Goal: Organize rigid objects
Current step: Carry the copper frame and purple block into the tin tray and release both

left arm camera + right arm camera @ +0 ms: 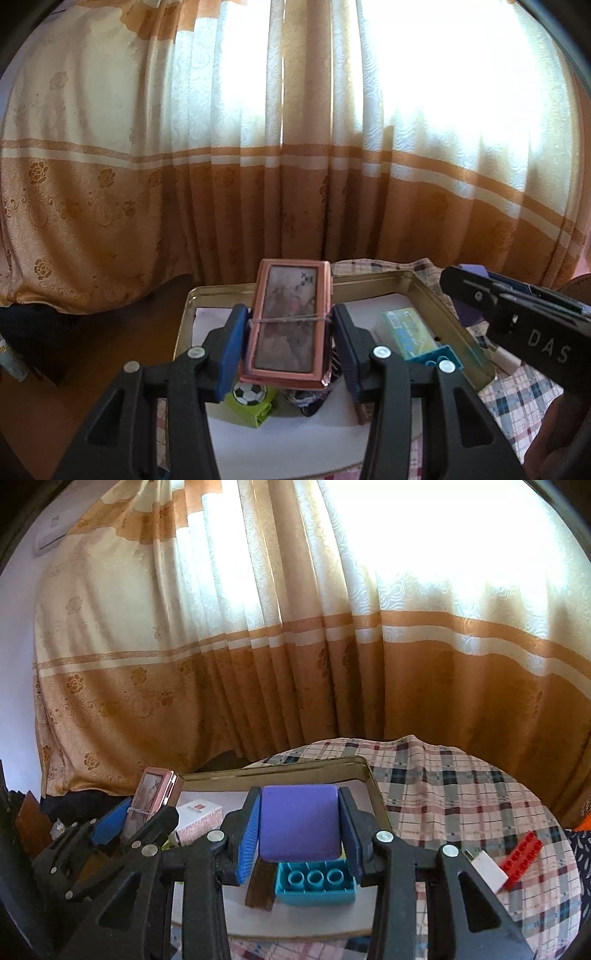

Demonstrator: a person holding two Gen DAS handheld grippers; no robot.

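My left gripper (290, 325) is shut on a pink flat case (288, 321) bound with a rubber band, held in the air above the gold metal tray (424, 284). The same case (153, 801) shows at the left of the right wrist view. My right gripper (299, 821) is shut on a purple block (299, 821) over the tray (365, 771). In the tray lie a teal brick (314, 882), a green soccer-ball item (253, 400), a pale green box (406, 332) and a white-pink box (197, 819).
A plaid cloth (461, 794) covers the round table. On it, right of the tray, lie a red brick (521, 860) and a white block (487, 873). Orange and cream curtains (258, 166) hang behind. A dark brown strip (260, 886) rests in the tray.
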